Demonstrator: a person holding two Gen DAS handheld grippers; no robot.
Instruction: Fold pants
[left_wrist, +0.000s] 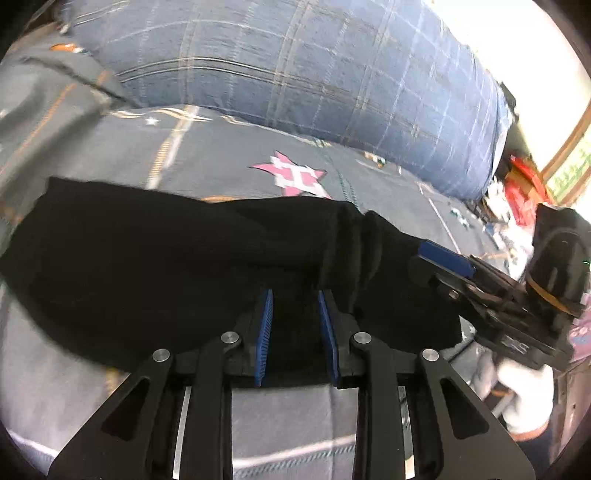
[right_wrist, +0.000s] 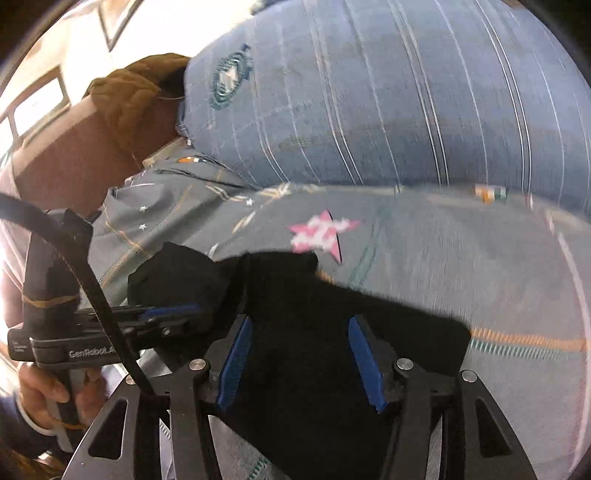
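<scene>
Black pants (left_wrist: 155, 254) lie bunched across a grey patterned bedsheet (left_wrist: 229, 147). My left gripper (left_wrist: 295, 295) hovers over their near edge, blue pads apart, cloth lying between them. My right gripper shows in the left wrist view (left_wrist: 447, 258) at the right, its pads close together at the pants' bunched end. In the right wrist view the pants (right_wrist: 295, 314) lie under my right gripper (right_wrist: 301, 321), whose blue pads stand wide apart. The left gripper (right_wrist: 173, 314) shows there at the left, over the pants' other bunch.
A big blue checked bolster (left_wrist: 332, 74) lies along the back of the bed. A pink star (left_wrist: 295, 175) is printed on the sheet behind the pants. Clutter (left_wrist: 517, 192) sits beyond the bed at far right. A brown cushion (right_wrist: 125, 92) is at the left.
</scene>
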